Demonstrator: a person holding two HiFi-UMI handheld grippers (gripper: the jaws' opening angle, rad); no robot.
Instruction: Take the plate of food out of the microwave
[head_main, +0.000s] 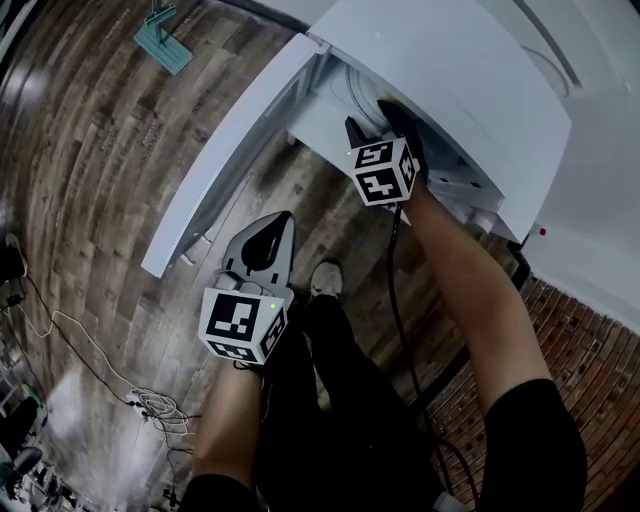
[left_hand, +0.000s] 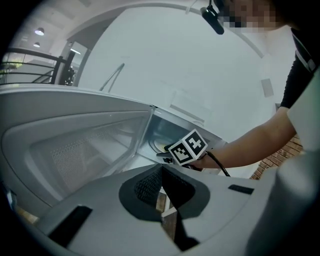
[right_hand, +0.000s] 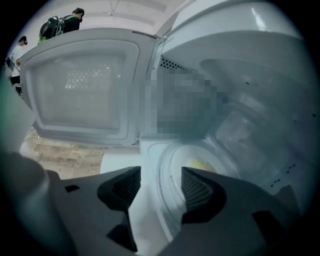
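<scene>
The wood-plank floor (head_main: 110, 180) carried a loose tangle of white cables (head_main: 150, 405) near its edge, a teal object (head_main: 163, 40) well apart from them, and a shoe (head_main: 325, 277). The white microwave cavity floor (right_hand: 142, 210) carried a plate (right_hand: 170, 170) bearing yellow food (right_hand: 200, 164).

Pale grey left gripper (head_main: 281, 222), darker right gripper (head_main: 372, 118), black-and-white marker cubes (head_main: 243, 325), black cable (head_main: 400, 300), black sleeves (head_main: 530, 430).

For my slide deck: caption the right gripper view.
Open right gripper inside the open microwave, jaws astride the rim of the plate, not yet gripping.
</scene>
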